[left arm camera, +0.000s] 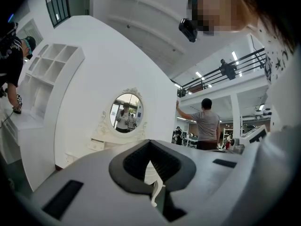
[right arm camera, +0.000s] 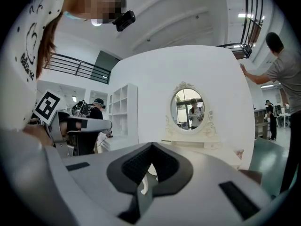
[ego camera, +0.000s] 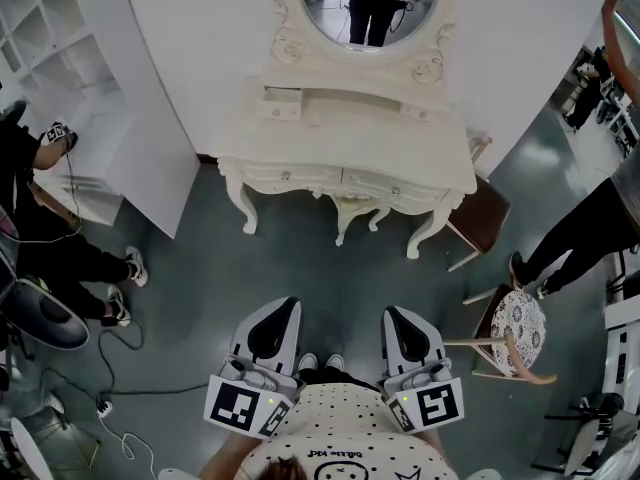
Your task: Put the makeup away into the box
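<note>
The person is standing on the grey floor, facing a cream-white carved dressing counter (ego camera: 350,143) with an oval mirror (ego camera: 370,8) in the upper middle of the head view. The left hand-held gripper (ego camera: 284,306) and the right hand-held gripper (ego camera: 394,314) are both pointing level from the body at the bottom of the frame, each with its jaws pressed together and nothing between them.

I am not making out any makeup or box from here. The counter top is showing only small cream drawers (ego camera: 282,103) at its back. Whatever is to be packed is, I am guessing, lying up there: straight ahead of both grippers, well apart from them, neither hand nearer. The counter's long axis is running left to right across the frame — which way any makeup item is pointing, I cannot tell.
</note>
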{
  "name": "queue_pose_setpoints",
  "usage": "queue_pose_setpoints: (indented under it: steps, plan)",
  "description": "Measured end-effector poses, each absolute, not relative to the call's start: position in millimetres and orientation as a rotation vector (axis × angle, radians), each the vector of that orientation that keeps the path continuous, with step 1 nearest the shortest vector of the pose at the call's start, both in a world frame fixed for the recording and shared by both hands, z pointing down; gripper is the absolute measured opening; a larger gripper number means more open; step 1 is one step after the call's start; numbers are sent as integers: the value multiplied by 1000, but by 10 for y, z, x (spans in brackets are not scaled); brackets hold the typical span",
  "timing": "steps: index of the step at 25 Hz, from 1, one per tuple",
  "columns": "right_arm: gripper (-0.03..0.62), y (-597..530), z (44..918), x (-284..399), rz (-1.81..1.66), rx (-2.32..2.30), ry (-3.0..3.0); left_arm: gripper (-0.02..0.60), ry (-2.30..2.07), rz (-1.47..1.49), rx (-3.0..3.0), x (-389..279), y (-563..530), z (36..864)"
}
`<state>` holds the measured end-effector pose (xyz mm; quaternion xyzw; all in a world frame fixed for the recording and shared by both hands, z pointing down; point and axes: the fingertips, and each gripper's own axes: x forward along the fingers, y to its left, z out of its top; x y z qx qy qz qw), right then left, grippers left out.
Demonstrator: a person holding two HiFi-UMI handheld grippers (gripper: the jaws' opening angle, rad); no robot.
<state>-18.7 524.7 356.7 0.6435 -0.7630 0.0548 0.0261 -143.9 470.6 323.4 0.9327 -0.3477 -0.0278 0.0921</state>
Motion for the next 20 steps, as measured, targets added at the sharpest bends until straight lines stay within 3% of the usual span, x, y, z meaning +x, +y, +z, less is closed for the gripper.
queue_pose_setpoints:
  steps: [20]
  plan:
    - [6,5241,3738,187,203,2008,-2345,5,-1098,-55,2748,-1212,4718,3381]
